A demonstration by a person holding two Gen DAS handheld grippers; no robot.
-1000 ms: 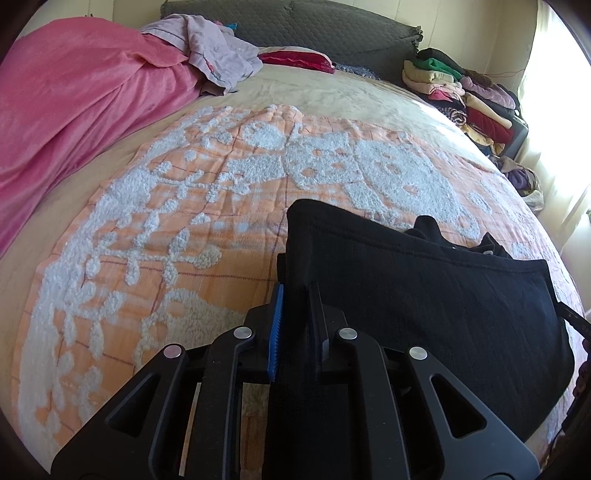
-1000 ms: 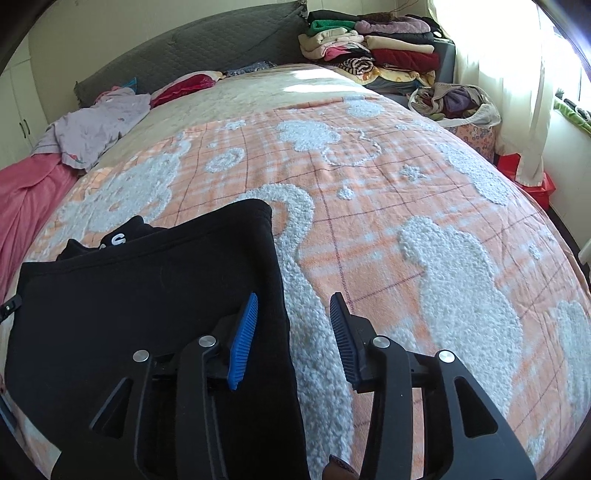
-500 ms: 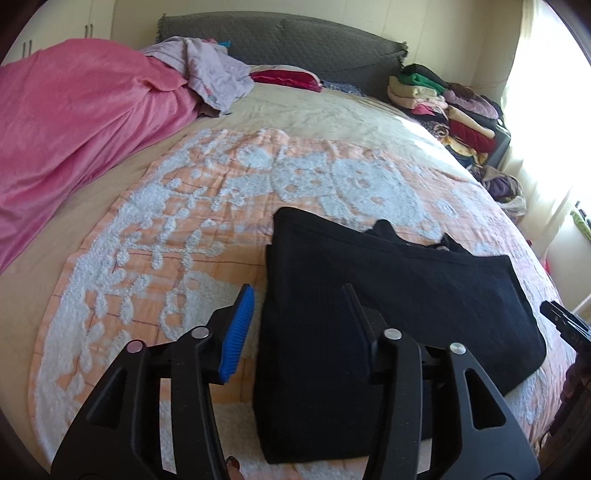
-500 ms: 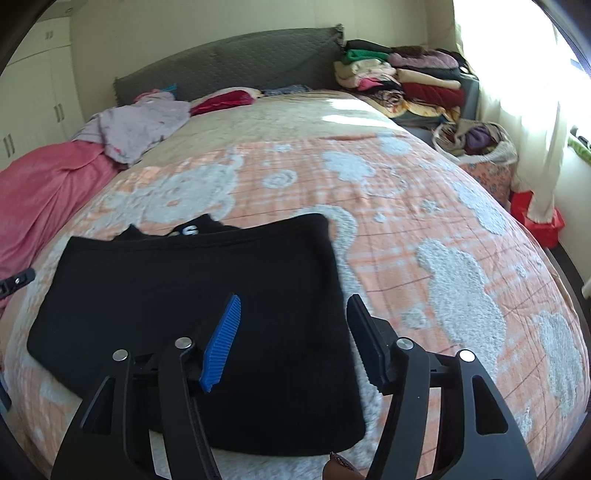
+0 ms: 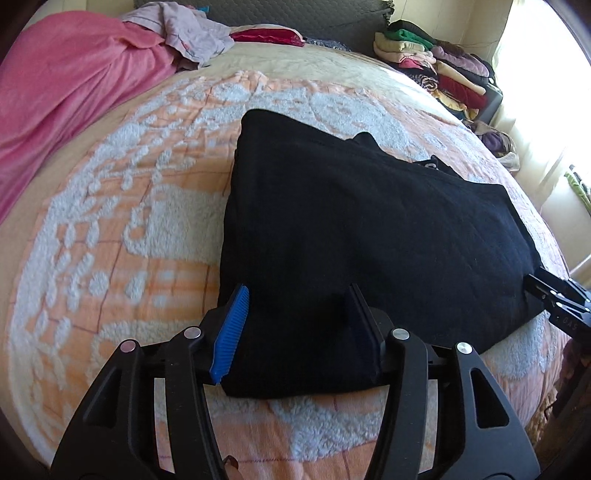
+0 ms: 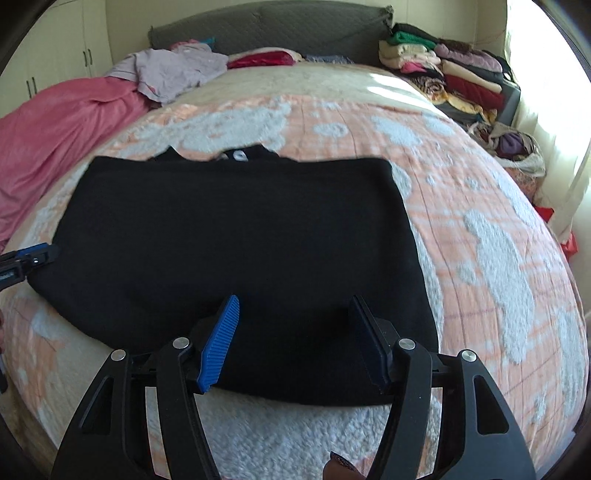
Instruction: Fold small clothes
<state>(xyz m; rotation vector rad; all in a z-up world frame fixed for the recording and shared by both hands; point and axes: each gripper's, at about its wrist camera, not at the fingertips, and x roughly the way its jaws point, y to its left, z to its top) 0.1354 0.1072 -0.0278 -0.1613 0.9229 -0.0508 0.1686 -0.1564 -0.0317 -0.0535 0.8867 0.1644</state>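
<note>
Black garment (image 5: 369, 229) lies flat on the bed (image 5: 110, 221), folded into a rough rectangle on the orange-and-white textured bedspread. A second layer with a small white mark peeks out past its far edge in the right wrist view (image 6: 236, 157).

Left gripper (image 5: 299, 310): jaws parted and opening at this moment. Its fingers stand above the near left corner of the garment; the cloth shows between them, but the pads do not press on it. Blue ribbed pad (image 5: 231, 336) on the left finger, dark pad on the right one.

Right gripper (image 6: 293, 317): jaws parted wide, nothing clamped. It hangs over the near right part of the garment, cloth visible between the fingers, pads clear of it. Whether the fingertips touch the fabric, cannot tell.

Each gripper shows at the edge of the other's view: the right one at the garment's right edge in the left wrist view (image 5: 554, 299), the left one at the garment's left edge in the right wrist view (image 6: 26, 258).

Surroundings: pink blanket (image 6: 55, 129) bunched along the left side of the bed, lilac garment (image 6: 173, 74) beside it near the grey headboard (image 6: 277, 26). Stack of folded clothes (image 6: 443, 62) at the far right corner, near the bright window.
</note>
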